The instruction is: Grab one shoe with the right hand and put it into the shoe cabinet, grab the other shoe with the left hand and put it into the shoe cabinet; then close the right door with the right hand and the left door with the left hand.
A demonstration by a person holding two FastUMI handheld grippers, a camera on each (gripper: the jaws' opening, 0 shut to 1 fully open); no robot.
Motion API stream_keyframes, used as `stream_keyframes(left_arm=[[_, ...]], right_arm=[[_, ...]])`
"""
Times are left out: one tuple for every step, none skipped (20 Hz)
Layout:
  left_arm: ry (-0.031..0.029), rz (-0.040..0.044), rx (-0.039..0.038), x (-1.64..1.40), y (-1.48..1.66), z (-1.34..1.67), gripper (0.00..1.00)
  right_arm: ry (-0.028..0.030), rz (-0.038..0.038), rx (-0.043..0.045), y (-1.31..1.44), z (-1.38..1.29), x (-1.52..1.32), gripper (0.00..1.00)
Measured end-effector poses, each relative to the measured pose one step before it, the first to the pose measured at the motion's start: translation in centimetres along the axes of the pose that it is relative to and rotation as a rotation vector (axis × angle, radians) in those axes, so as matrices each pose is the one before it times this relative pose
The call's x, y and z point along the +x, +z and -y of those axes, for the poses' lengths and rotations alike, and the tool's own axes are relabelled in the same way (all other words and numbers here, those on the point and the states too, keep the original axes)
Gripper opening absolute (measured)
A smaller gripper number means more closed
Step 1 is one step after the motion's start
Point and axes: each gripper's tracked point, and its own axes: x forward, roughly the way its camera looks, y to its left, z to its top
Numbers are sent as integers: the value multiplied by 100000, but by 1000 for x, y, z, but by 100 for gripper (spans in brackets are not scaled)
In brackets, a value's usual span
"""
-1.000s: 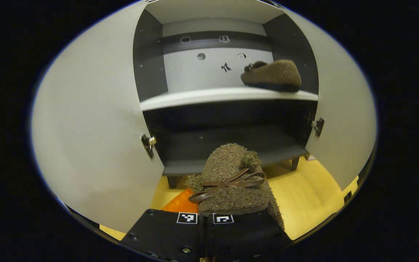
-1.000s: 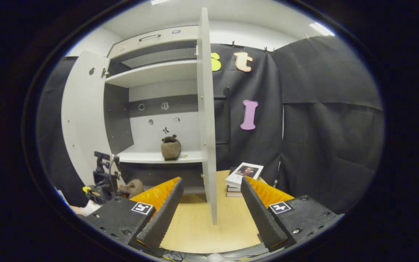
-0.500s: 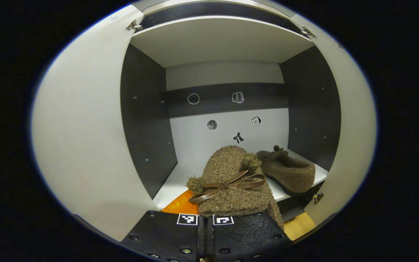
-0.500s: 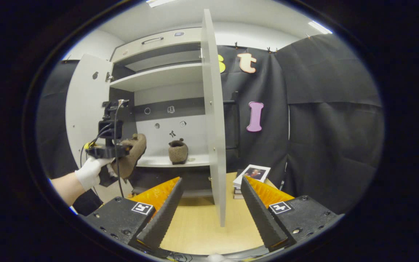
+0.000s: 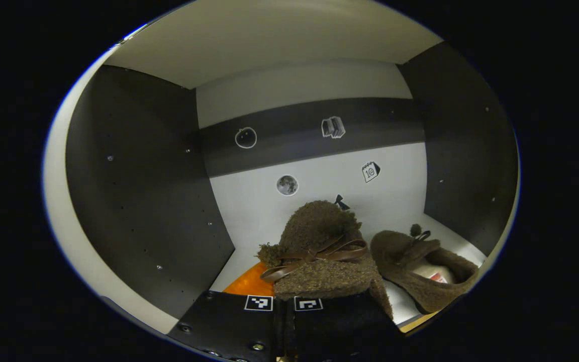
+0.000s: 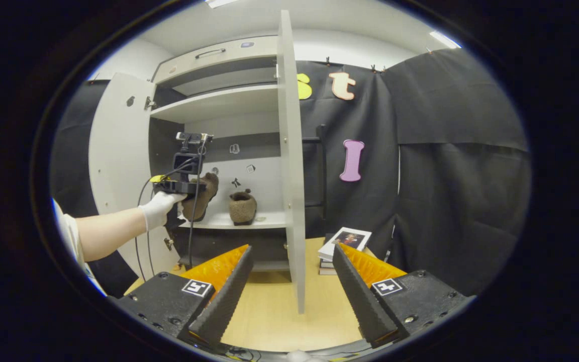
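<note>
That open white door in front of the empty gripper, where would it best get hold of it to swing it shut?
Best the right door by its free front edge, which faces the open right gripper edge-on. The panel is thin and flat, so the fingers could straddle that edge from the front, or press its outer face on the booth-wall side. The hinges sit at the cabinet, so the far edge probably swings most easily.

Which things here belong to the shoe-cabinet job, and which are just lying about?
Job:
held shoe
placed shoe
shoe cabinet
right door
left door
left gripper
right gripper

Lying about:
stack of books
</note>
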Motion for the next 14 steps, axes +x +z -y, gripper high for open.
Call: stream_keyframes(left_arm=[[-61, -4298, -1930, 748, -1027, 194, 1], [-1489, -4337, -1991, 747, -975, 407, 1], [-655, -4300, -1234, 750, -1046, 152, 1], [67, -4736, -621, 614, -1063, -74, 1], [525, -4355, -540, 449, -964, -230, 10], [691, -3639, -688, 326, -714, -288, 1], [442, -3882, -723, 338, -659, -227, 1], [-905, 244, -245, -69, 332, 39, 2], [-758, -2411, -287, 95, -182, 86, 3], [-480, -2478, 1259, -325, -226, -25, 3], [109, -212, 1179, -28, 164, -92, 0], [-697, -229, -221, -49, 9, 62, 8], [-2329, 88, -626, -395, -31, 564, 12], [-853, 241, 264, -376, 180, -4, 15]], right_arm=[[90, -149, 841, 58, 67, 74, 100], [-110, -24, 172, 190, 132, -8, 99], [-323, 222, -288, 104, 255, 13, 100], [-371, 99, -420, 171, 188, -80, 99], [-62, 300, -243, 122, 97, 2, 99], [326, 126, 195, 242, -162, -46, 100], [482, -37, 335, 37, -78, 14, 100], [475, 124, 223, 148, -203, -12, 100], [484, 65, 71, 76, -50, 76, 100], [338, -161, -78, -69, -57, 94, 100], [569, -5, 113, 45, -132, -22, 100], [268, -250, -40, -47, -89, 52, 100], [-49, -220, -360, -43, 1, 29, 100], [-294, -318, -306, -89, 30, 10, 100]])
